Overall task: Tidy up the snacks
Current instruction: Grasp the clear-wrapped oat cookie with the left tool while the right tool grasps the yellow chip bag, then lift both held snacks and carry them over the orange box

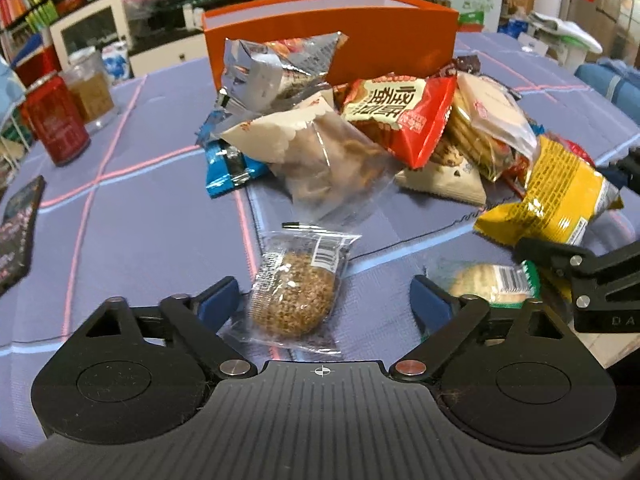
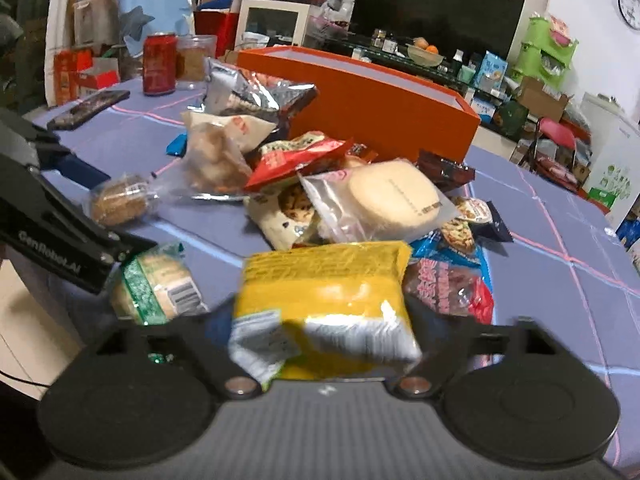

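Between the left gripper's (image 1: 322, 296) spread jaws: a clear-wrapped brown seeded cookie (image 1: 294, 298) lying flat on the desk (image 1: 152, 216).

Its blue pads (image 1: 218, 296) stand clear of the wrapper on both sides, so nothing is grasped. Just right lies a green-edged cracker pack (image 1: 496, 282), with the right gripper's black finger beside it. From the right wrist view, the right gripper (image 2: 324, 336) has the yellow snack bag (image 2: 326, 300) between its jaws; blur hides the pads, so whether they pinch it I cannot tell. Beyond sits the heap of snacks: a red packet (image 1: 404, 114), a silver bag (image 1: 272, 66). Behind stands the orange box (image 1: 384, 36); far left, 1 red can (image 1: 56, 120).
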### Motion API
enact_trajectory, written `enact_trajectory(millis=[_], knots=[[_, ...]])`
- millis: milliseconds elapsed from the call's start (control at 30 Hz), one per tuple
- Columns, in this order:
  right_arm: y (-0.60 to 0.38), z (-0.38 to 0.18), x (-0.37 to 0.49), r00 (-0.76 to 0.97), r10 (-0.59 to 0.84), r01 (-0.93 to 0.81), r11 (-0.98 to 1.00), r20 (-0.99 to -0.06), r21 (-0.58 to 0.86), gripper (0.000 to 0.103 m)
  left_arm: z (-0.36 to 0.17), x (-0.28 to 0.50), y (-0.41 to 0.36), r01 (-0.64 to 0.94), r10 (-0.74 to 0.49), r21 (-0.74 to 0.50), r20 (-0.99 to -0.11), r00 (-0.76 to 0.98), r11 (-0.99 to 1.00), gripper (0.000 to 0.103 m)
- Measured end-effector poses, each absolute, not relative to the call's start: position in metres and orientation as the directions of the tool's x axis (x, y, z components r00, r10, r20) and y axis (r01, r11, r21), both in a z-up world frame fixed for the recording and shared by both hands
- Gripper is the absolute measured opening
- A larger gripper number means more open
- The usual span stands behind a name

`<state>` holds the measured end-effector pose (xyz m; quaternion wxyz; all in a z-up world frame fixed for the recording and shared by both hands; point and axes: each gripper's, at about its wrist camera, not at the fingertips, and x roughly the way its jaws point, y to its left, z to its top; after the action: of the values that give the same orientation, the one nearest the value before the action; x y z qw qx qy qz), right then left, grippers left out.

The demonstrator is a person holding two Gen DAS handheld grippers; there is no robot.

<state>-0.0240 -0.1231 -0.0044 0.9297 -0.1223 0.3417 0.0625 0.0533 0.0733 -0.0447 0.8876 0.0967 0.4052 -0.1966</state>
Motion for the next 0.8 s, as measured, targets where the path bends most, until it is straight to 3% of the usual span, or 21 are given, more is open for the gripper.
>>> enact_trajectory(millis=[67,133,167,400,600,800], knots=[[-0.123,-0.003,-0.024,0.755,0.037,-0.208,0.96,-0.654,-0.186,0.075,-0.043,0.056,0.076,0.408,-0.276,-0.012,-0.756,0.594,0.913,0.043],[-0.124,0.0,-0.025,0.752,0.062,-0.22,0.962,-0.656,-0.162,0.071,-0.04,0.057,0.079,0.388,-0.262,-0.01,-0.755,0.601,0.922,0.006],[-0.124,0.002,-0.027,0.756,0.069,-0.223,0.962,-0.651,-0.157,0.068,-0.038,0.058,0.083,0.375,-0.259,-0.02,-0.756,0.601,0.927,0.0],[-0.12,0.012,-0.035,0.781,0.095,-0.252,0.952,-0.618,-0.172,0.062,-0.034,0.06,0.093,0.342,-0.283,-0.085,-0.761,0.583,0.936,0.0],[-0.12,0.024,-0.043,0.811,0.106,-0.253,0.95,-0.575,-0.182,0.062,-0.019,0.057,0.098,0.26,-0.221,-0.059,-0.723,0.655,0.964,0.0],[-0.121,0.036,-0.048,0.841,0.096,-0.231,0.953,-0.532,-0.194,0.062,0.001,0.054,0.107,0.089,-0.074,-0.013,-0.676,0.733,0.996,0.0]])
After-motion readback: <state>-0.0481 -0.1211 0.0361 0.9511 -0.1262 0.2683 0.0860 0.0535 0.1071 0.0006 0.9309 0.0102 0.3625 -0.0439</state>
